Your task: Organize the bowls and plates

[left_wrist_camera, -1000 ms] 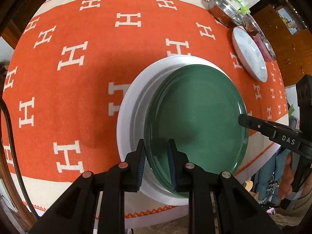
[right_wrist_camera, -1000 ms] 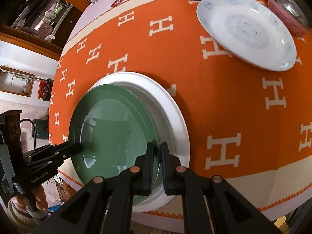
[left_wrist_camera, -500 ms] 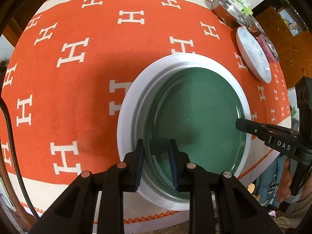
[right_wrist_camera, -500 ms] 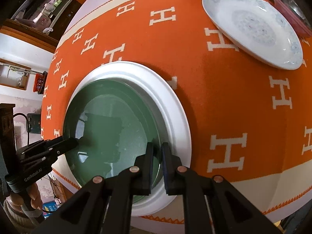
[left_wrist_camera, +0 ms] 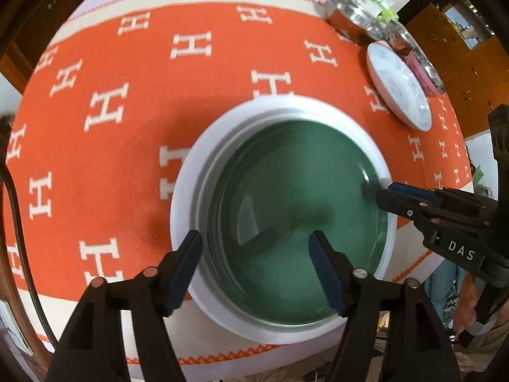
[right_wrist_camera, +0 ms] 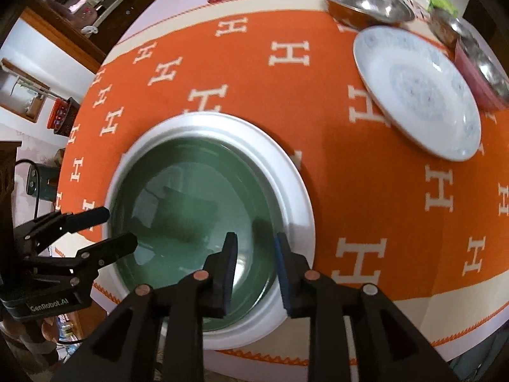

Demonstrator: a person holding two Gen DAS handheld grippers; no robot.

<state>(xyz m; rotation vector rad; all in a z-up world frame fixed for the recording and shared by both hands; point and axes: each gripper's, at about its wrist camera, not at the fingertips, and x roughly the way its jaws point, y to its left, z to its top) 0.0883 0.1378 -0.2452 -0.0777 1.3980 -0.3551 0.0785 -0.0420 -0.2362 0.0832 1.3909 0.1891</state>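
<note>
We have the green plate point(left_wrist_camera: 296, 219) nested inside the large white plate point(left_wrist_camera: 187, 191), and our left gripper point(left_wrist_camera: 256, 251) and right gripper point(right_wrist_camera: 254, 248) both hang released over its near rim. Stacking here looks done; next we likely reach for the patterned white plate point(right_wrist_camera: 420, 95) beyond the white plate, needing a clean rim pinch.

You look down on a table under an orange cloth point(left_wrist_camera: 133, 165) patterned with white H shapes and edged in cream. At upper left of the right wrist view stand a white wall point(right_wrist_camera: 60, 60) and dark wooden furniture point(right_wrist_camera: 63, 38); brown wooden cabinets point(left_wrist_camera: 458, 63) fill your left view's upper right.
</note>
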